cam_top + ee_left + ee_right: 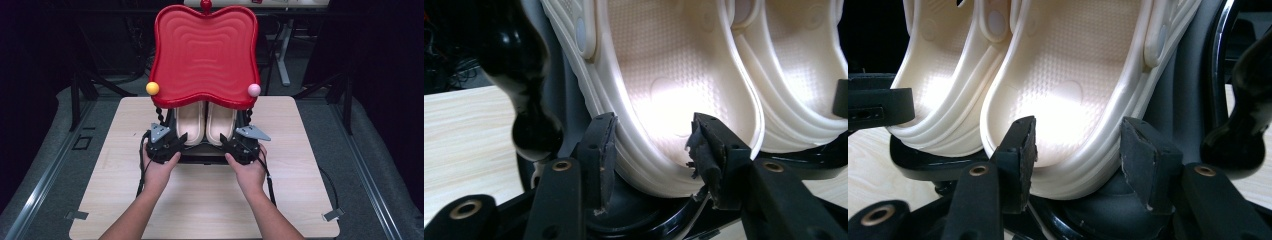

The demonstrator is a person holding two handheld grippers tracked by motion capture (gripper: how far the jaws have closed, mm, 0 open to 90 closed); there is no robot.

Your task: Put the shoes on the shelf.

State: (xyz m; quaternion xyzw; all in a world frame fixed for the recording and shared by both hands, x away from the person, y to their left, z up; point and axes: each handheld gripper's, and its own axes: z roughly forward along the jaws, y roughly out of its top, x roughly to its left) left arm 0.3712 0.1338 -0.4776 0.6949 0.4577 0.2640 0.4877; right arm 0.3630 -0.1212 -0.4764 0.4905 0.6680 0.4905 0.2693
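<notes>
both tools, left tool and right tool, stand apart around each slipper's heel; next, clamp and lift them off the rack.

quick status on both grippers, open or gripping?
Left gripper: open, jaws astride the heel of the left cream clog, not clamped.
Right gripper: open, jaws astride the heel of the right cream clog, not clamped.

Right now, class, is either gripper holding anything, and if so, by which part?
Nothing is held. The left gripper and right gripper each straddle the heel of a cream shoe, fingers open and apart from it.
</notes>
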